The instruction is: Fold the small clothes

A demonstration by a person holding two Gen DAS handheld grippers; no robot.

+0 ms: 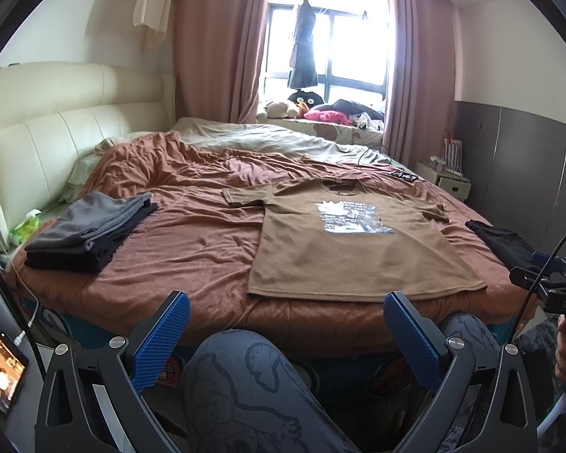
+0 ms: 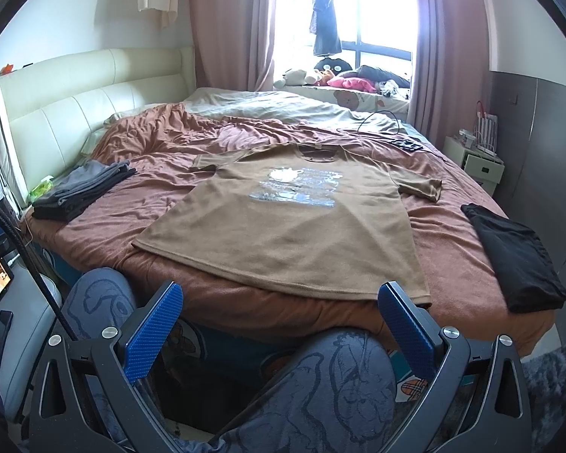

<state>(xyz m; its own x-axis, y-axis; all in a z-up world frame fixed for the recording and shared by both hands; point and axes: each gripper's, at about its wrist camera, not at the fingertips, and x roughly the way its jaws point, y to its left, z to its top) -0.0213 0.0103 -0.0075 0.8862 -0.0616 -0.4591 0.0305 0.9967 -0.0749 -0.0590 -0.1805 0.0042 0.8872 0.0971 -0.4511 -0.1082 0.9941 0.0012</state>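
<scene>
Both grippers, left gripper [image 1: 286, 334] and right gripper [image 2: 281, 324], fingers spread and empty at frame bottom; brown T-shirt [image 2: 283, 226] flat unfolded mid-bed, folded grey stack [image 1: 90, 232] left, black garment [image 2: 517, 260] right — roughly midway.

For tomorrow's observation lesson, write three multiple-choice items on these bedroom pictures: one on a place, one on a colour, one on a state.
1. Where does the folded grey stack lie relative to the T-shirt?
A. To its left, near the headboard
B. On top of it
C. On the windowsill

2. What colour is the T-shirt spread on the bed?
A. White
B. Brown
C. Pink

3. How does the left tool stand?
A. Shut on the shirt hem
B. Open, holding nothing
C. Shut on the black garment

Answers: 1 A, the stack sits apart toward the cream headboard. 2 B, brown cloth with a pale print. 3 B, its blue pads are spread wide short of the hem.
</scene>
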